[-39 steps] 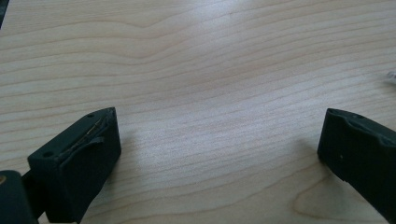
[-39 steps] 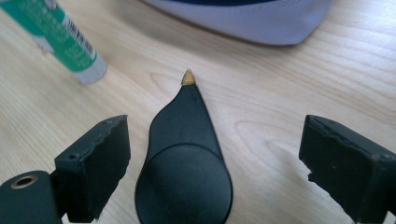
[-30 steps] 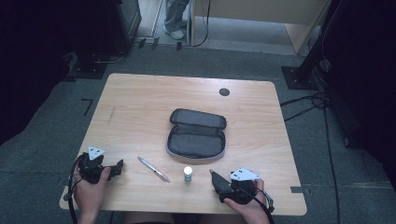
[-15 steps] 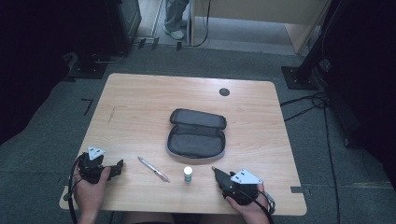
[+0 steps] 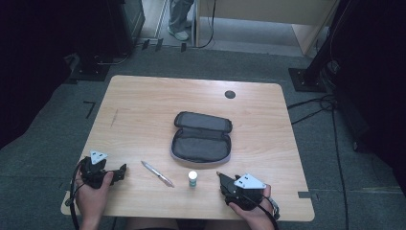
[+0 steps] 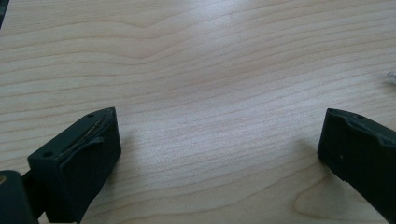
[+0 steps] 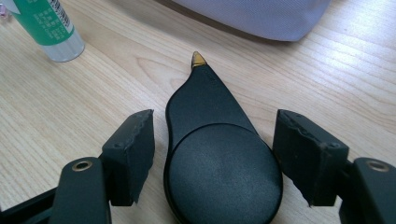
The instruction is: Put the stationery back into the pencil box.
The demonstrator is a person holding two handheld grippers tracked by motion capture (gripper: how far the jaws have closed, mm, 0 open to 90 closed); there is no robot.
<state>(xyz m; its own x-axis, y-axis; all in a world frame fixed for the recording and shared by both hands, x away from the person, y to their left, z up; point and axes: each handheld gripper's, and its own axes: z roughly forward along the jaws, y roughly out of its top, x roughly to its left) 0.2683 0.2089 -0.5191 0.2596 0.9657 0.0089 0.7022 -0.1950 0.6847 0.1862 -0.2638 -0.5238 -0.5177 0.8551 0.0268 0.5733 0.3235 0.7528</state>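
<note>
step: grasp black teardrop-shaped plastic tool with gold tip [image 7: 219, 154] | where: flat on pale wooden surface [image 5: 143, 110], between jaws of right hand-held gripper [image 7: 212, 163], jaws just been opening, not touching it | advice: centre over round body, close evenly | left hand-held gripper [image 6: 219, 154]: spread, empty | near: green glue stick [image 7: 44, 23]; open grey pencil case [image 5: 201, 143]
</note>
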